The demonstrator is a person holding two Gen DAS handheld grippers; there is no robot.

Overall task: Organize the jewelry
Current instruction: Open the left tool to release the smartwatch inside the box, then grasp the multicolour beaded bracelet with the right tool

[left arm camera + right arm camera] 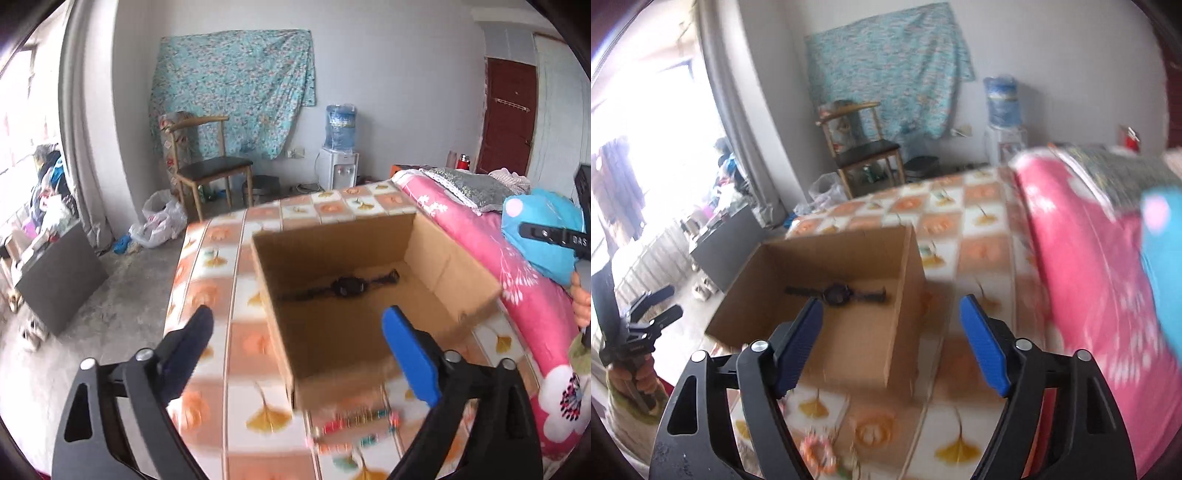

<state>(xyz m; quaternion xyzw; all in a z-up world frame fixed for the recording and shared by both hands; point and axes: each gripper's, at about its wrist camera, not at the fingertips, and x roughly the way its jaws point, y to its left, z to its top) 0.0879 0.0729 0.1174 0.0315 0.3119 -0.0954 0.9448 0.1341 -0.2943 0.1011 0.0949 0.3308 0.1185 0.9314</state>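
A black wristwatch (345, 287) lies flat on the floor of an open cardboard box (448, 258) that stands on a bed with an orange and white leaf-patterned sheet (221, 258). My left gripper (301, 341) is open in front of the box, nothing between its blue pads. My right gripper (892, 334) is open as well, empty, near the box's (905, 295) right wall; the watch (836, 291) shows beyond it. A beaded bracelet (356, 424), blurred, lies on the sheet in front of the box. An orange beaded ring (818, 454) lies near the bottom edge of the right wrist view.
A pink flowered quilt (524, 291) is heaped along the bed's right side, with a grey cushion (469, 186) on it. Beyond the bed stand a wooden chair (210, 166) and a water dispenser (338, 162). The other gripper, held in a hand (631, 376), shows at the left edge.
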